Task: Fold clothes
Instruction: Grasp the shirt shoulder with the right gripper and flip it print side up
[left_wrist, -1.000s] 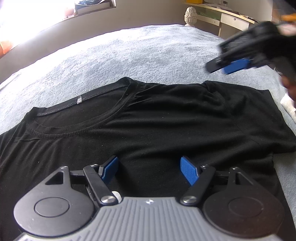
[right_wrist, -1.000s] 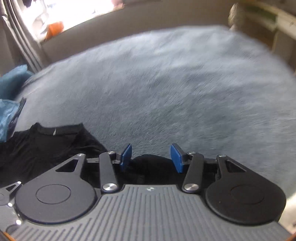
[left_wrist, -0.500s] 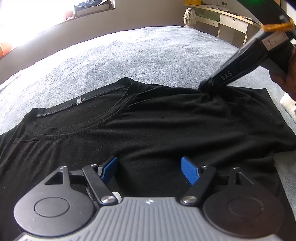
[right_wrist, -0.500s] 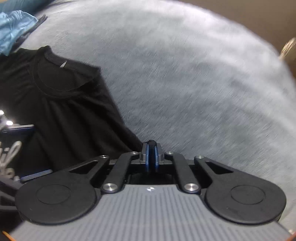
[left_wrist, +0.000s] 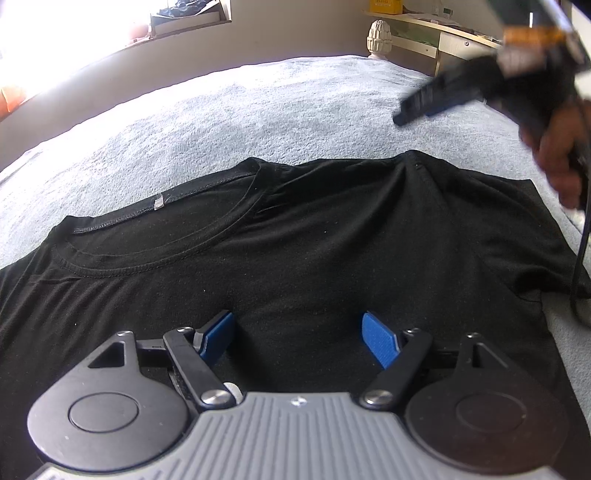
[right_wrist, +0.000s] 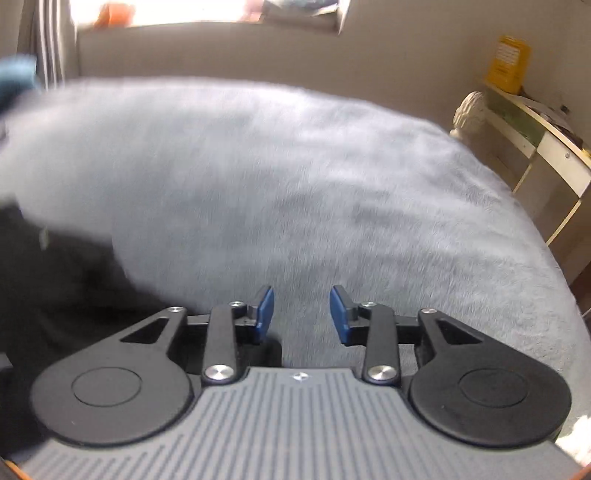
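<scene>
A black T-shirt (left_wrist: 295, 266) lies spread flat on a grey bed cover (left_wrist: 207, 122), collar toward the far side. My left gripper (left_wrist: 298, 338) hovers low over the shirt's chest, open, nothing between its blue pads. In the left wrist view the right gripper (left_wrist: 436, 105) hangs above the shirt's right shoulder, held by a hand (left_wrist: 561, 155), clear of the cloth. The right wrist view shows the right gripper (right_wrist: 302, 314) open over bare bed cover (right_wrist: 332, 192), with the shirt (right_wrist: 55, 288) a dark blur at the left.
A cream bedpost knob (left_wrist: 380, 37) and a light wooden desk (left_wrist: 454, 37) stand beyond the bed's far right corner. A bright window (left_wrist: 74, 40) sits past the far edge. Blue cloth (right_wrist: 16, 74) lies at the left. A black cable (left_wrist: 578, 266) hangs at the right.
The right gripper was shut on the shirt's right shoulder half a second ago; it has let go, opened and lifted away up and right. The left gripper has stayed in place.
</scene>
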